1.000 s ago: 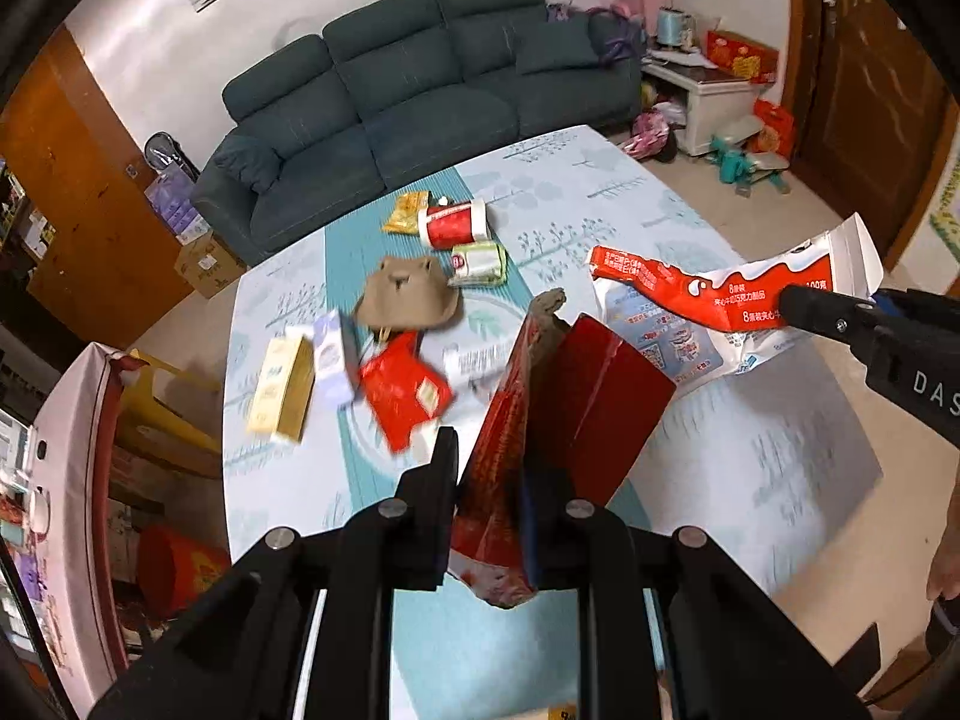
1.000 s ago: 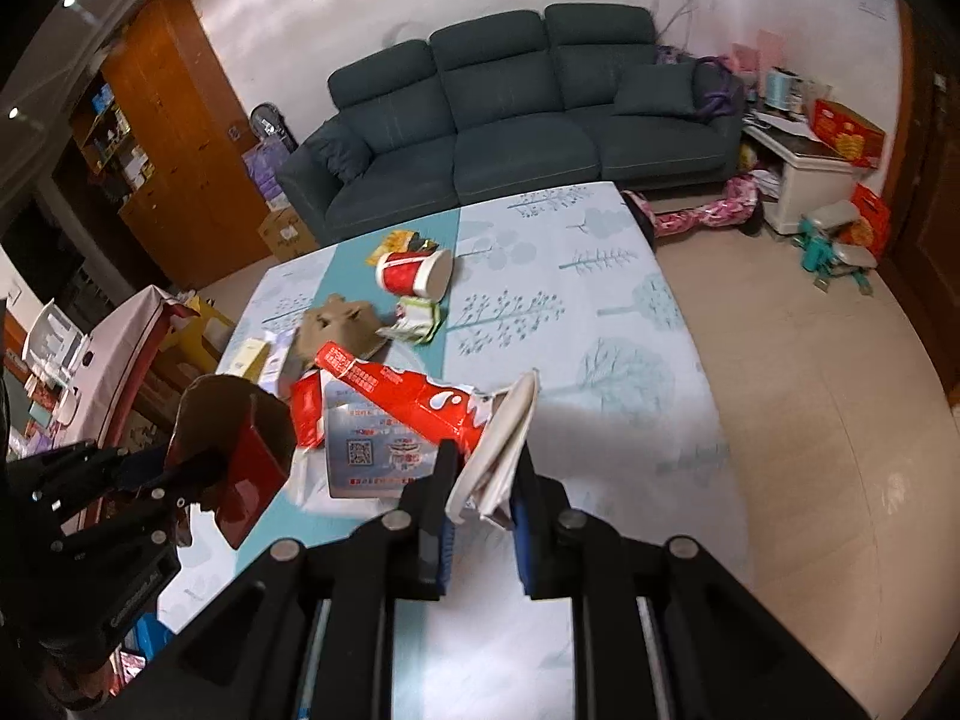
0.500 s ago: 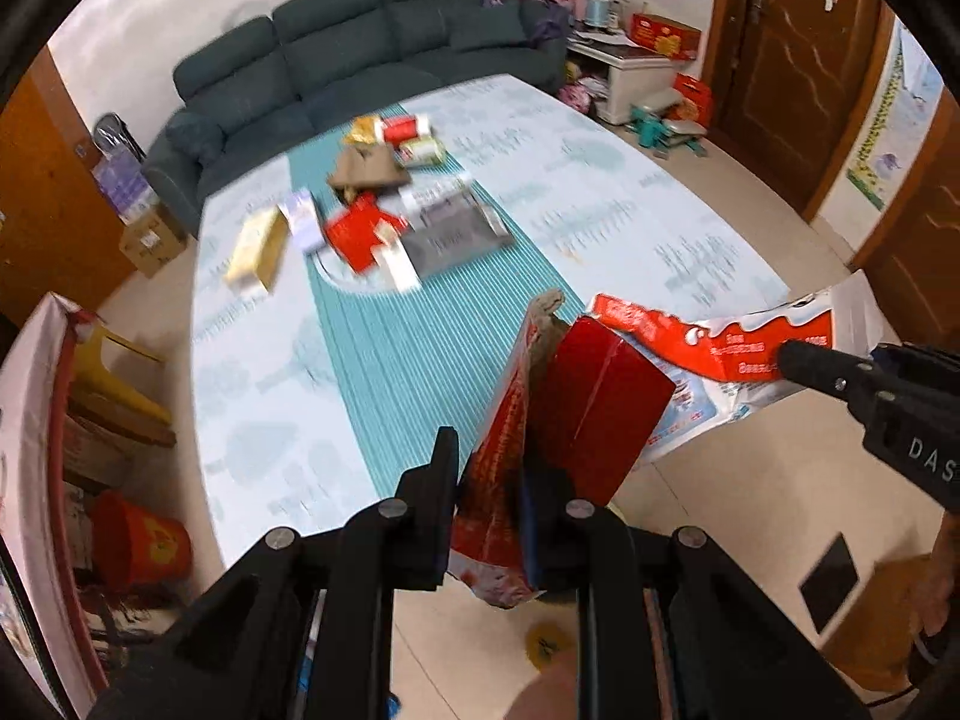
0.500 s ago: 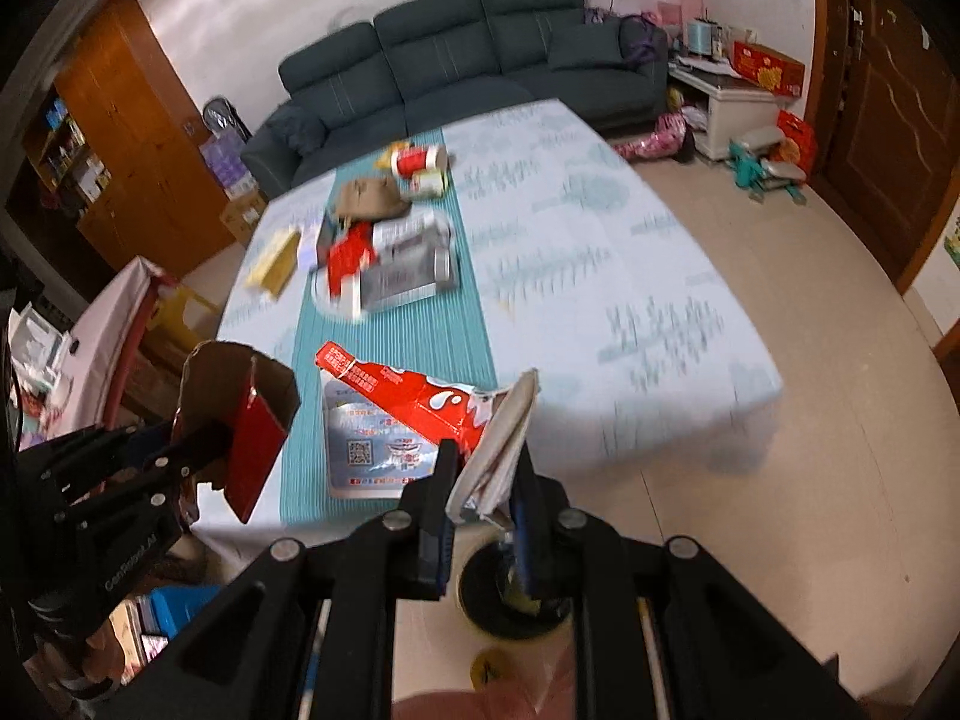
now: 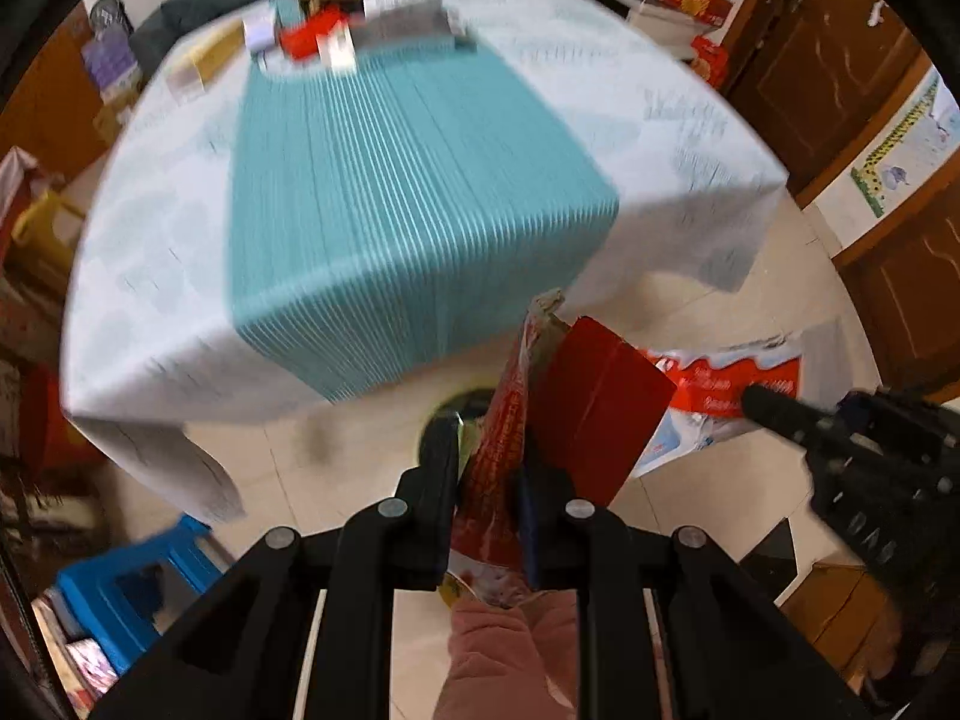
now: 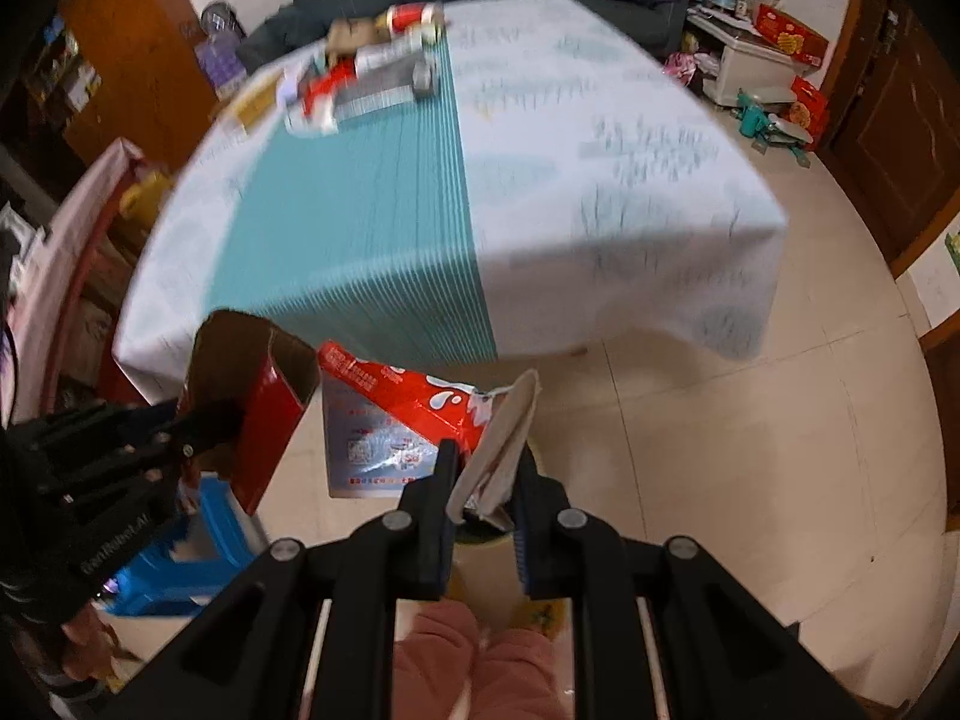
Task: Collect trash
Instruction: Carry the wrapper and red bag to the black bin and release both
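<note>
Both grippers have swung back off the table [image 5: 690,138] and now point steeply down over the tiled floor, each carrying its load. Left gripper [image 5: 489,468]: jaws clamped on a torn red carton [image 5: 594,414], gripped by one flattened wall so the open box hangs clear. Right gripper [image 6: 486,480]: jaws pinched on the white end flap of a flattened red-and-white snack box [image 6: 396,414], which trails sideways. A dark round bin [image 5: 447,414] shows on the floor just beyond the left fingertips, probably the drop point. More trash [image 6: 360,72] remains at the table's far end, well apart from both grippers.
</note>
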`<state>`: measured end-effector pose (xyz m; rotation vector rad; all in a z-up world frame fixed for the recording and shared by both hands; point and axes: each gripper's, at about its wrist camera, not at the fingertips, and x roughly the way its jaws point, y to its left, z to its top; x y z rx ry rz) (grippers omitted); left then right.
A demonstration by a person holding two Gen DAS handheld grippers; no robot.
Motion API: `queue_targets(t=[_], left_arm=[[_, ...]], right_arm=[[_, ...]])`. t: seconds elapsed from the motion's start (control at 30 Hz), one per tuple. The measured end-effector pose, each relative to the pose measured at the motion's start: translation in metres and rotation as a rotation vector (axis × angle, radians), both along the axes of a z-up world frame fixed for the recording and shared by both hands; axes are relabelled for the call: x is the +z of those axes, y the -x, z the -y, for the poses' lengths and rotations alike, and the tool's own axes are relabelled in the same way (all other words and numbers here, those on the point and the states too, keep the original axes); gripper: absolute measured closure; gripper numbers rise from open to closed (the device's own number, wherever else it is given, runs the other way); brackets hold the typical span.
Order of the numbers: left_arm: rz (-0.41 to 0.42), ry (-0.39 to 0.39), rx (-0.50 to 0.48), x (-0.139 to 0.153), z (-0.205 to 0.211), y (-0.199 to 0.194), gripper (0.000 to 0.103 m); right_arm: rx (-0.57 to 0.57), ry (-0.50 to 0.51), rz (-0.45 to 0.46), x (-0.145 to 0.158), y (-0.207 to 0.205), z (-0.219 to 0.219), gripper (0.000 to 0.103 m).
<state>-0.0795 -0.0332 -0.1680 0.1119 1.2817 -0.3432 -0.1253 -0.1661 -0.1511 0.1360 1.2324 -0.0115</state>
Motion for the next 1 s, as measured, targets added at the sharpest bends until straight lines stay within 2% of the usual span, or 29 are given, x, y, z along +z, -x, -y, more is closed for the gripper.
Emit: queue_targets(t=[0.3,0.4,0.57,0.6,0.63,0.73,0.9,1.0], left_arm=[[-0.045,-0.025,0.081,-0.132,0.017,0.001,0.086],[-0.053,-0.042,0.104,-0.178,0.019,-0.002,0.08],[-0.051,-0.052,0.098,-0.219,0.02,-0.004,0.073],[-0.049,-0.057,0.094,-0.225,0.021,-0.004,0.066],[-0.045,-0.065,0.093,-0.228,0.02,-0.006,0.047],[-0.027,-0.118,0.119,-0.238,0.016,-0.008,0.027],[-0.028,-0.104,0.168,-0.244,0.0,-0.015,0.007],[-0.011,-0.096,0.179,-0.239,-0.007,-0.016,0.003]], right_arm=[[0.008,0.025,-0.132,-0.151,0.006,0.004,0.087],[0.018,0.03,-0.157,-0.196,0.0,0.001,0.087],[0.04,0.017,-0.17,-0.249,-0.012,-0.007,0.083],[0.044,0.008,-0.169,-0.256,-0.015,-0.008,0.081],[0.054,-0.001,-0.172,-0.265,-0.016,-0.01,0.081],[0.068,-0.006,-0.183,-0.281,-0.023,-0.009,0.078],[0.072,-0.048,-0.196,-0.296,-0.03,-0.006,0.073],[0.069,-0.061,-0.178,-0.29,-0.032,-0.004,0.068]])
